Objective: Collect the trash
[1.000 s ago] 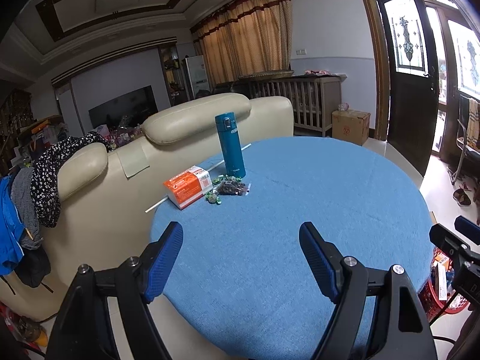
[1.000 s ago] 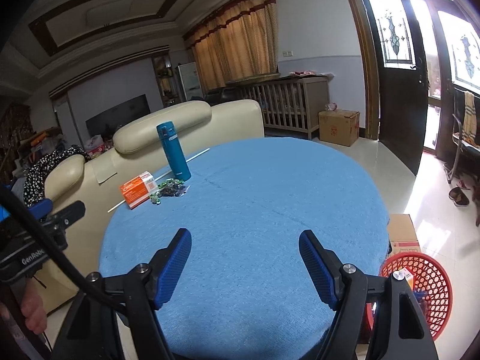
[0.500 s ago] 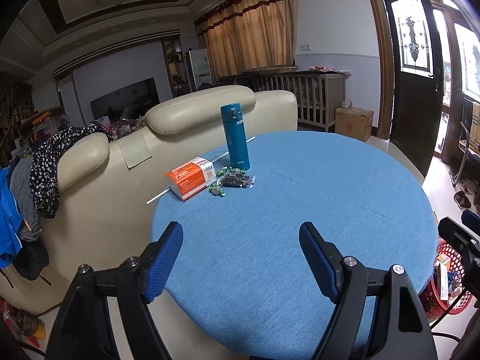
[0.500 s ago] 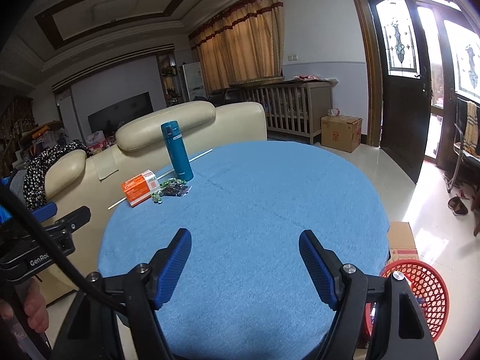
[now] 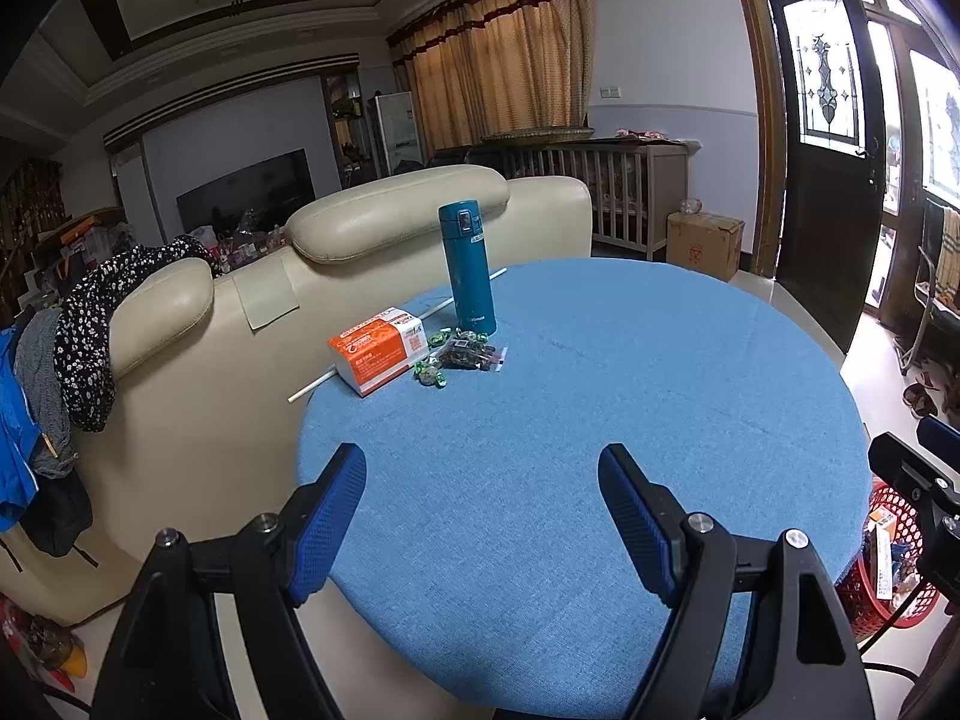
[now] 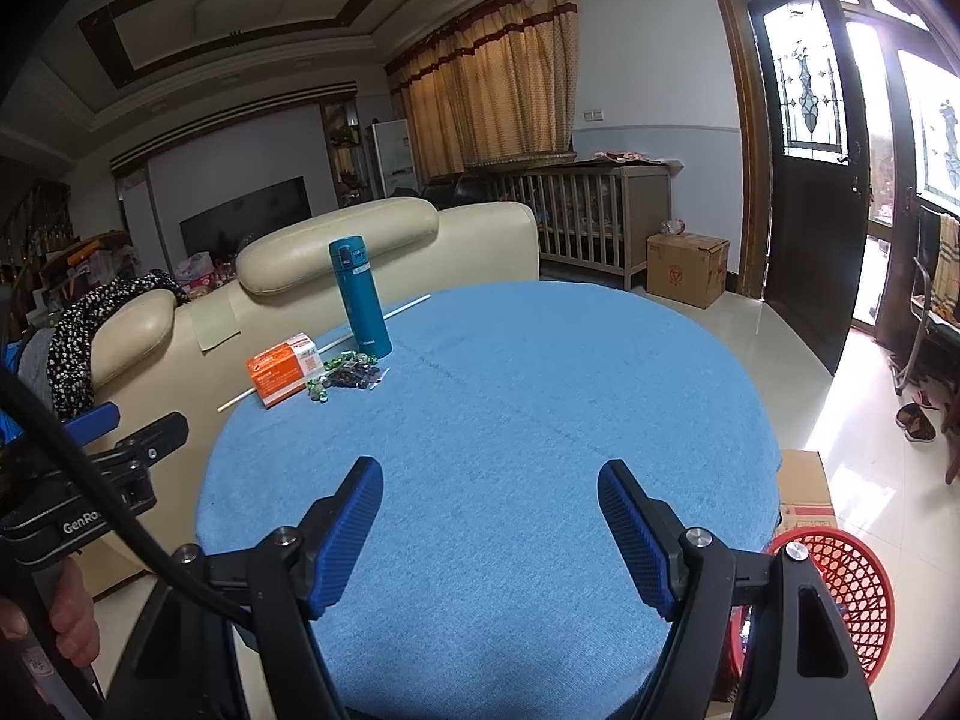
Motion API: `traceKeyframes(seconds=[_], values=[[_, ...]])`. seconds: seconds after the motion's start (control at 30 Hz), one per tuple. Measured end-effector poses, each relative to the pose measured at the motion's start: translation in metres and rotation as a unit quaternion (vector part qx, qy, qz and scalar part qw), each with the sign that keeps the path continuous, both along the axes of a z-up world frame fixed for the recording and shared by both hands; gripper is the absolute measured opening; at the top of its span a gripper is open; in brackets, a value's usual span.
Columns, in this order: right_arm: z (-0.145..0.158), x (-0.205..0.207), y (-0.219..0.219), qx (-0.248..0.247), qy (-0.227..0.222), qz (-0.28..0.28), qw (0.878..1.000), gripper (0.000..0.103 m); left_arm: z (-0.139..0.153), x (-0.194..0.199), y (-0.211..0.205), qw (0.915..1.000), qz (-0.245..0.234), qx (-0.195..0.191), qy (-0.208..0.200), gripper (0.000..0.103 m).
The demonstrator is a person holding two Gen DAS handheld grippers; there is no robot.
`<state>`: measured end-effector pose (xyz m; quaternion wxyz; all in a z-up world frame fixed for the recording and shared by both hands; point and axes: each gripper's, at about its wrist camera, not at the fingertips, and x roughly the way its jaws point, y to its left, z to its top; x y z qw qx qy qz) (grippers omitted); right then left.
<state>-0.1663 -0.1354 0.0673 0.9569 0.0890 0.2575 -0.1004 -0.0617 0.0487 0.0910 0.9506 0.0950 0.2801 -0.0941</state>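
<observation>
A small heap of candy wrappers (image 5: pixel 459 355) lies on the round blue table (image 5: pixel 600 420) at its far left, also in the right wrist view (image 6: pixel 348 375). A red mesh basket (image 6: pixel 840 588) stands on the floor at the table's near right; its edge shows in the left wrist view (image 5: pixel 888 564). My left gripper (image 5: pixel 483 513) is open and empty over the near table edge. My right gripper (image 6: pixel 489 525) is open and empty, to the right of the left one.
An orange-and-white box (image 5: pixel 378 349), a teal flask (image 5: pixel 468 267) and a white stick (image 5: pixel 372 348) sit by the wrappers. A cream sofa (image 5: pixel 240 324) backs onto the table's left. A cardboard box (image 6: pixel 804 492) stands beside the basket.
Both grippers have pulled back a little from the table and tilted up; the objects look slightly farther off. Both stay open and nothing on the table has moved.
</observation>
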Motion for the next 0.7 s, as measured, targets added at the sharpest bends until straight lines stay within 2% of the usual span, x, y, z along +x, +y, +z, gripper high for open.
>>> traceKeyframes(seconds=[0.7], values=[[-0.005,0.004,0.003,-0.002,0.012,0.002,1.0,0.078,-0.011,0.007,0.006,0.9999,0.005,-0.002,0.016,0.08]])
